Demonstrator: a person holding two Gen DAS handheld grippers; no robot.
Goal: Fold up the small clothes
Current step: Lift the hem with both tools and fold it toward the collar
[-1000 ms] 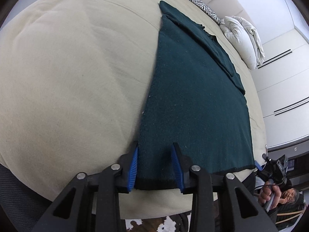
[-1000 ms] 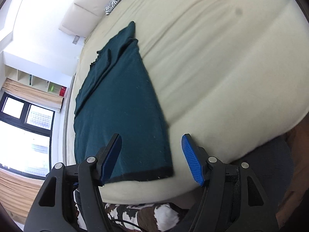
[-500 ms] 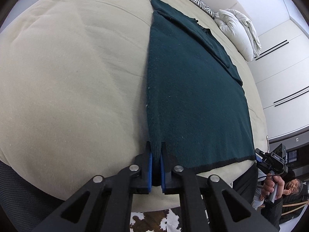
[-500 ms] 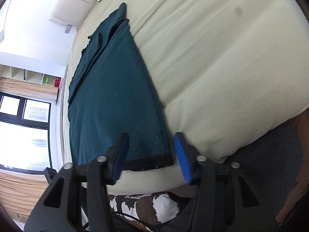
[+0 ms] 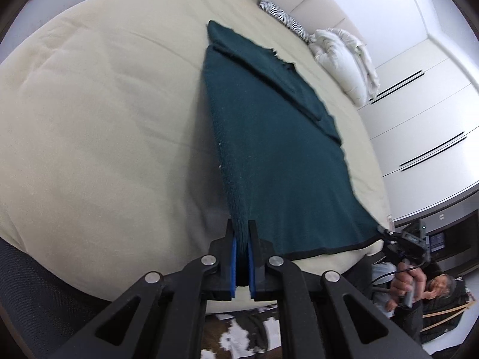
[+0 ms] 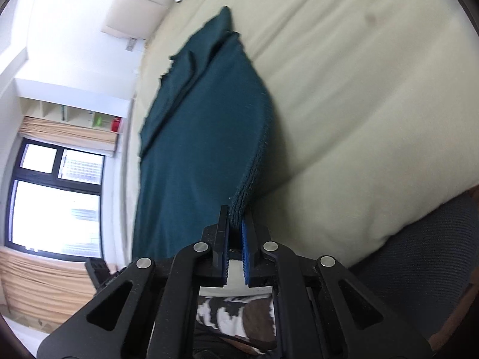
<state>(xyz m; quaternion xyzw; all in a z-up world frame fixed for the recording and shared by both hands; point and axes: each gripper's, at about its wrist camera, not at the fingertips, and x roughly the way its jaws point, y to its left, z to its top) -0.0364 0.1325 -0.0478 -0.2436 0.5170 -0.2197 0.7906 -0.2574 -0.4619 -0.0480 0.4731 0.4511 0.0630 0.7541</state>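
A dark green knitted garment (image 5: 278, 155) lies lengthwise on a cream bed (image 5: 98, 125), its sleeves folded in at the far end. My left gripper (image 5: 242, 230) is shut on the near left hem corner and lifts it off the bed. My right gripper (image 6: 236, 218) is shut on the near right hem corner of the garment (image 6: 203, 137), also raised. The right gripper shows in the left wrist view (image 5: 392, 236) at the far hem corner.
A white duvet (image 5: 347, 59) and a zebra-print pillow (image 5: 284, 18) lie by the cream headboard. White wardrobes (image 5: 425, 113) stand to the right. A window (image 6: 54, 203) and shelf are on the left. A dark chair (image 6: 419, 254) and cowhide rug (image 5: 239, 335) are below.
Both grippers have closed on the near hem corners, the left first and then the right, and have lifted the hem off the bed.
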